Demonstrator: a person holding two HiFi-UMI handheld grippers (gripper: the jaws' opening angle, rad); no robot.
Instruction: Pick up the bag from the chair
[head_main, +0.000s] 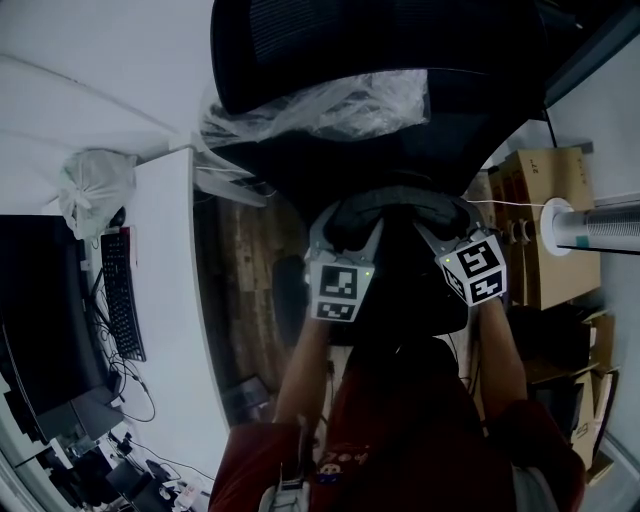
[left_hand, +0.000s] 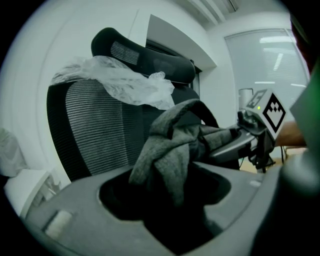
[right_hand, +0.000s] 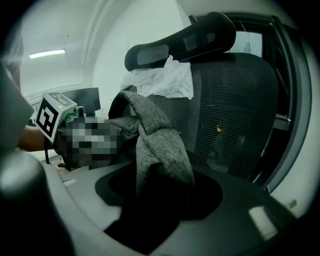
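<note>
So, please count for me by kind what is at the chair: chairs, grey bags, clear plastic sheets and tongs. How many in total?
office chair: 1
grey bag: 1, gripped by both tongs
clear plastic sheet: 1, draped over the chair's back
tongs: 2, the left tongs and the right tongs
Total: 5

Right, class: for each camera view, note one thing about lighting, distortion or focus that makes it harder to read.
Head view: dim overall, so the bag merges with the black office chair. Left gripper view: fisheye bending, black corners, and the window glares white. Right gripper view: same bending, blurred near foreground, and the ceiling light is blown out.
</note>
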